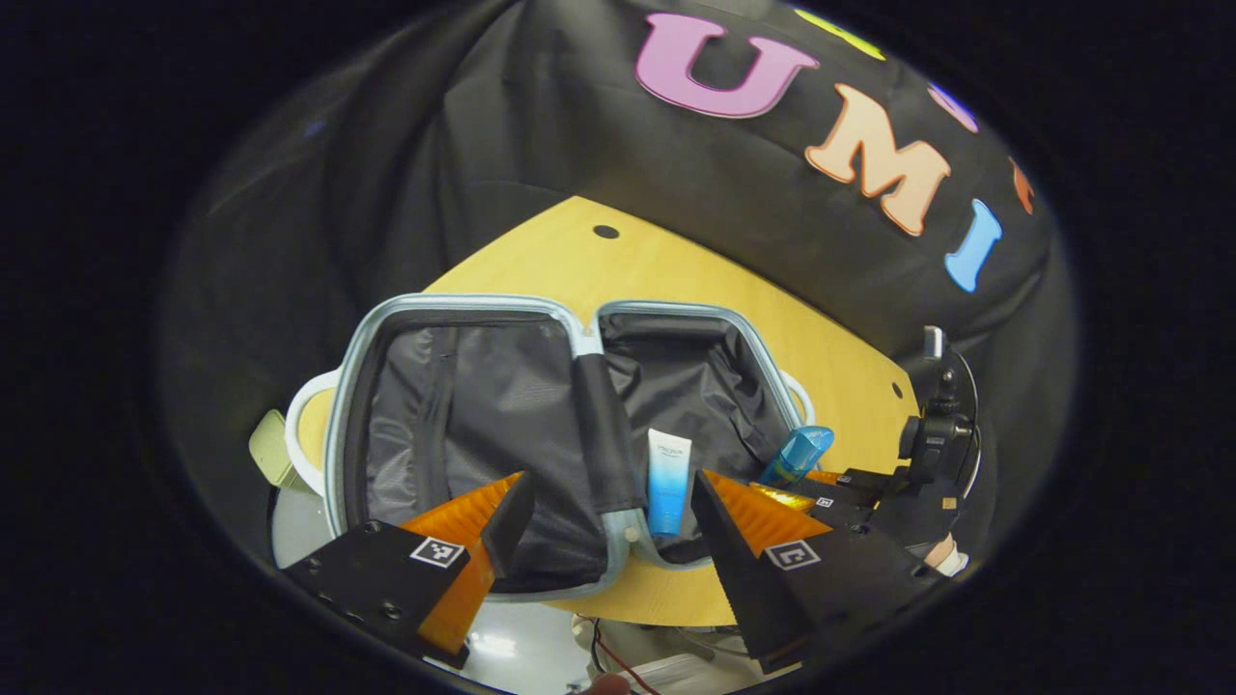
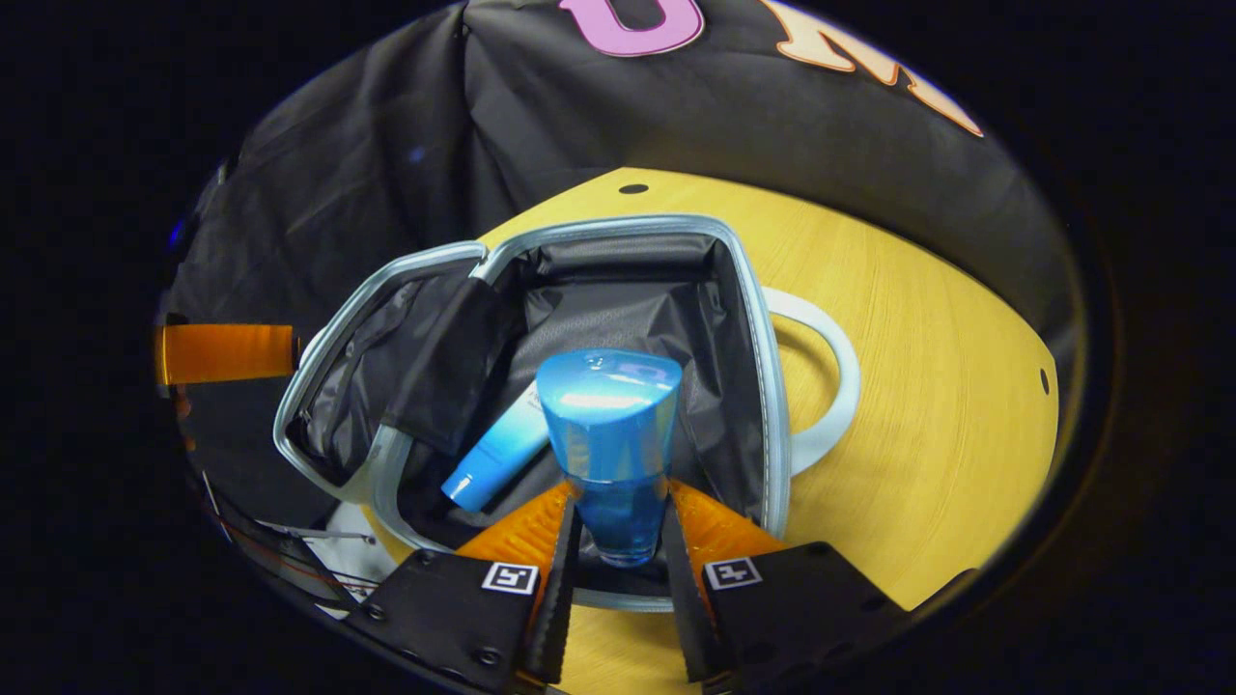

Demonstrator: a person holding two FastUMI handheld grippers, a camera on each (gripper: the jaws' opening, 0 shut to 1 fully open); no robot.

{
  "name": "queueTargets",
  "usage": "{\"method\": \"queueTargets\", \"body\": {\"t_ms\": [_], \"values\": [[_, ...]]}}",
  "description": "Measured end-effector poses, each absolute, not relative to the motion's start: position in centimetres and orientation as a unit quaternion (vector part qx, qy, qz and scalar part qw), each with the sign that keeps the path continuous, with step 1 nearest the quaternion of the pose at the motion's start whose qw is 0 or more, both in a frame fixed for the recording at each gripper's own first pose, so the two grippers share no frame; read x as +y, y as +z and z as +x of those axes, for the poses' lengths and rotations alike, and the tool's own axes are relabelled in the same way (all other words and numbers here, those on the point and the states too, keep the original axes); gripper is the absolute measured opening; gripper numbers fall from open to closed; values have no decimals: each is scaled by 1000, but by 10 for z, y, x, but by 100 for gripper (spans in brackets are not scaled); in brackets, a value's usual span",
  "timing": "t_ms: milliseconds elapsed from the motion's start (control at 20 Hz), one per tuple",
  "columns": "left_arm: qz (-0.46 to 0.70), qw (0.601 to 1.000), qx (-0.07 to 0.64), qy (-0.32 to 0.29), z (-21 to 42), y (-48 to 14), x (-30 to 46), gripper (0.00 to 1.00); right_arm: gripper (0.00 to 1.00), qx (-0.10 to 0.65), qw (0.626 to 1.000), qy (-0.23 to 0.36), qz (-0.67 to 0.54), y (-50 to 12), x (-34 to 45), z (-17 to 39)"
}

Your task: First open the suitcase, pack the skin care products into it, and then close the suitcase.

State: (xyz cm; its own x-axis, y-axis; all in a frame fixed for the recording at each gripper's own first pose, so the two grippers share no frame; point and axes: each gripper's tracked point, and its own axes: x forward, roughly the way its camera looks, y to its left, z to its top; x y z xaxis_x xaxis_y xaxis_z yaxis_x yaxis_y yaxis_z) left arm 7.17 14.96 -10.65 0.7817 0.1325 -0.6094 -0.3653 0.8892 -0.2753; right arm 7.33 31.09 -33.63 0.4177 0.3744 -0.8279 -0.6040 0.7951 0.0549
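R claw point(image 2: 618, 526) clamped on bottle point(image 2: 610, 425), cap fwd, hanging over case point(image 2: 763, 386) R half beside tube point(image 2: 497, 454); L claw point(image 1: 608, 516) open, empty.

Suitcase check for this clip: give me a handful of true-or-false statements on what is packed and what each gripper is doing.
1. The suitcase lies open on the wooden table. True.
2. The right gripper holds nothing. False: it is shut on the blue bottle, above the open case.
3. A white-and-blue tube already lies inside the suitcase. True.
4. The left gripper is clamped on the tube. False: its fingers stand apart, holding nothing.
5. The suitcase has white handles. True.
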Motion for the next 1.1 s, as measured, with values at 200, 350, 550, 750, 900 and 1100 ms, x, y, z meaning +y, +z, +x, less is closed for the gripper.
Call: {"method": "queueTargets", "body": {"t_ms": [200,350,550,750,900,1100], "values": [[-221,918,278,179,51,-101,183,96,65,423,846,311,-97,-316,321,78],[-246,906,261,223,29,-103,220,96,100,374,864,326,-86,-282,318,81],[-264,886,239,296,-7,-112,280,96,98,316,890,323,-62,-235,302,86],[-261,869,234,349,-37,-128,328,96,98,281,914,291,-33,-193,264,94],[-258,859,245,369,-48,-149,359,96,98,263,930,254,-21,-166,226,99],[-298,846,241,370,-50,-171,385,95,98,230,951,205,-23,-137,177,100]]}}
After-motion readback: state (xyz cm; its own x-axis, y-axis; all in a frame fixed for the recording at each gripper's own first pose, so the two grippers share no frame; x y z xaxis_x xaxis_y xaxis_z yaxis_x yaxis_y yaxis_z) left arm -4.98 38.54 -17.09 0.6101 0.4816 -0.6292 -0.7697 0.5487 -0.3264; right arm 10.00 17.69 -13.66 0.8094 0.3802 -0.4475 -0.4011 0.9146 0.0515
